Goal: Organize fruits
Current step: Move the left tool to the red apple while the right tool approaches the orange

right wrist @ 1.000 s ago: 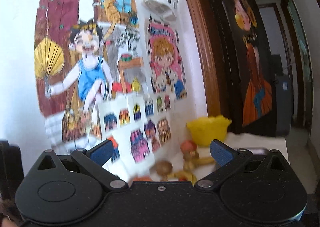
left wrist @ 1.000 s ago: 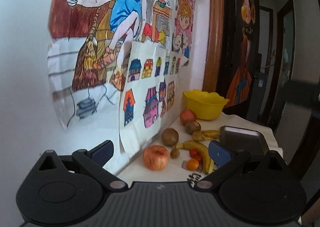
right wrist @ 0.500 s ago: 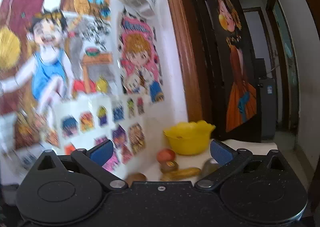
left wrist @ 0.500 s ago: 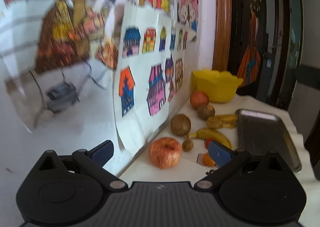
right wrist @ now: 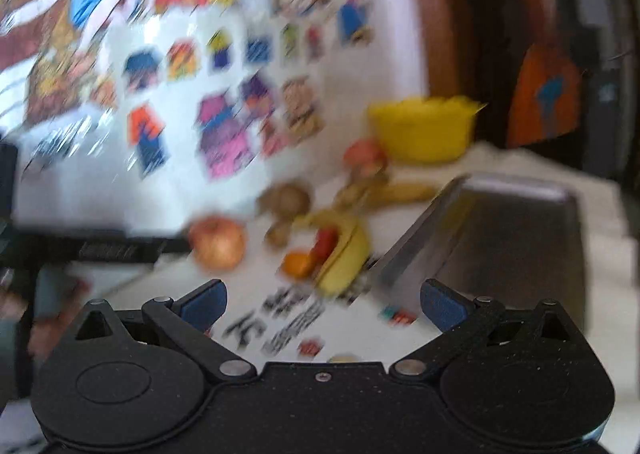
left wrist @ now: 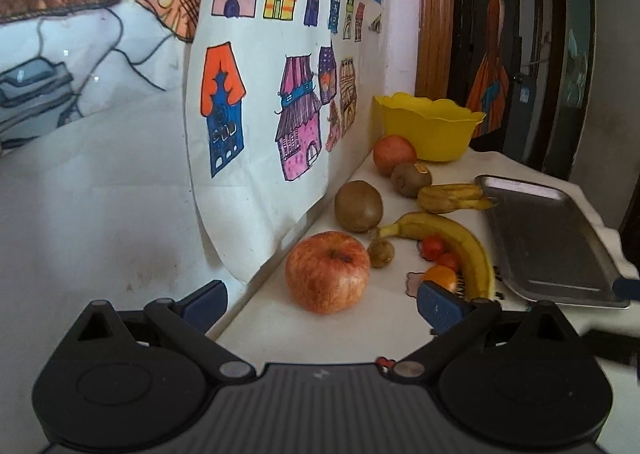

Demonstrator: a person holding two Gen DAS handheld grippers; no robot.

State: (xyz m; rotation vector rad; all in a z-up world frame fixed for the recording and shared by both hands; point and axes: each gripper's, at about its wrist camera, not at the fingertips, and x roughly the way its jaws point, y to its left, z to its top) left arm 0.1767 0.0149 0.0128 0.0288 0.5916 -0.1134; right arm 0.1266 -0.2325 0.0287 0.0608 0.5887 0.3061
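approach step: left gripper (left wrist: 322, 304) and right gripper (right wrist: 323, 304) both gape wide, empty. apple (left wrist: 327, 271) sits at twelve o'clock, tray (left wrist: 548, 238) at two; next, straddle the apple.

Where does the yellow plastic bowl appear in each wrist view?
Left wrist: the yellow plastic bowl sits upper right of centre, at the counter's far end.
Right wrist: same bowl, blurred, upper right of centre.
Shared landmark: the metal tray on the counter, below and right of it.
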